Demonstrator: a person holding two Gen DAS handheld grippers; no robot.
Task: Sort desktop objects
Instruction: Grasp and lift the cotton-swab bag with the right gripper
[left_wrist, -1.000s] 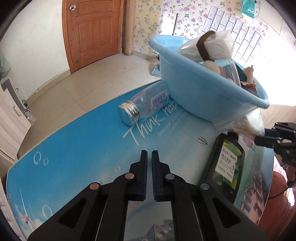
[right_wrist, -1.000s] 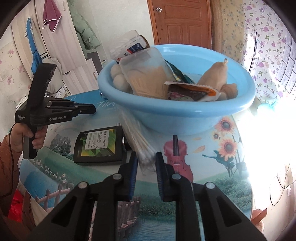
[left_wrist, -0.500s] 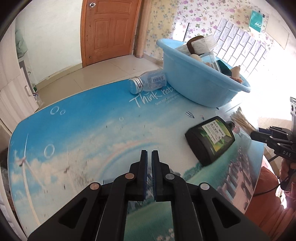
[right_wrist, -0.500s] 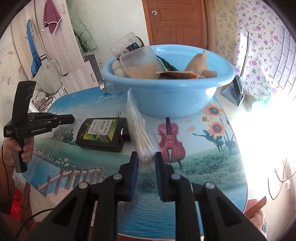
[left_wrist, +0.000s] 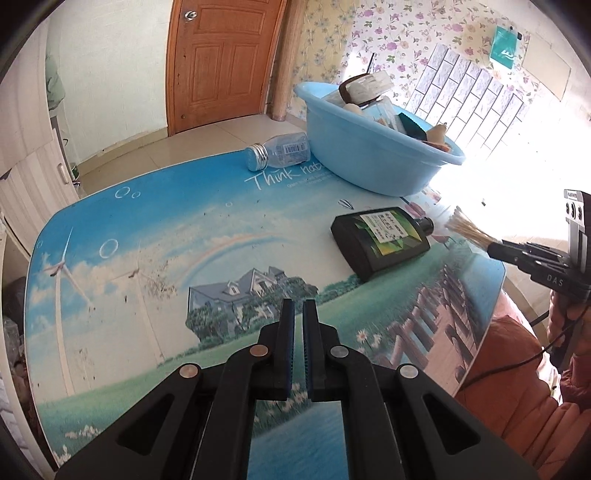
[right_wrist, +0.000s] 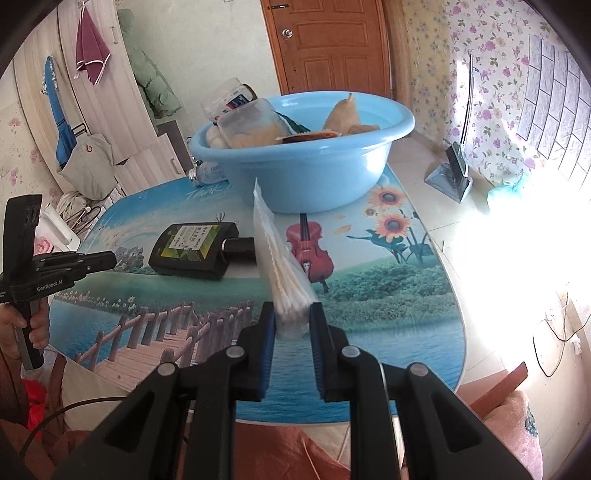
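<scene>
Right wrist view: the right gripper (right_wrist: 291, 325) has its fingers closed on the near end of a clear bag of cotton swabs (right_wrist: 282, 266), held up off the desk (right_wrist: 388, 306). Bag's long axis runs straight away from the fingers, far tip pointing at the blue basin (right_wrist: 314, 173), which sits at the far end of the desk w/ other items already piled in it. So the drop spot lies dead ahead along the bag's own line, and the right hand is the one w/ the load.

Left wrist view: the left gripper (left_wrist: 298, 332) is pinched fully together, nothing between its fingers, hanging over the desk's near part. The black flat bottle (left_wrist: 380, 242) lies on its side ahead and to that gripper's right, cap end toward the basin (left_wrist: 373, 162). A clear bottle w/ metal cap (left_wrist: 277, 152) lies on its side touching or just beside the basin's far-left wall.

My guess: swabs go forward into the basin next; the black bottle looks like the left hand's pick, being nearer to it.
</scene>
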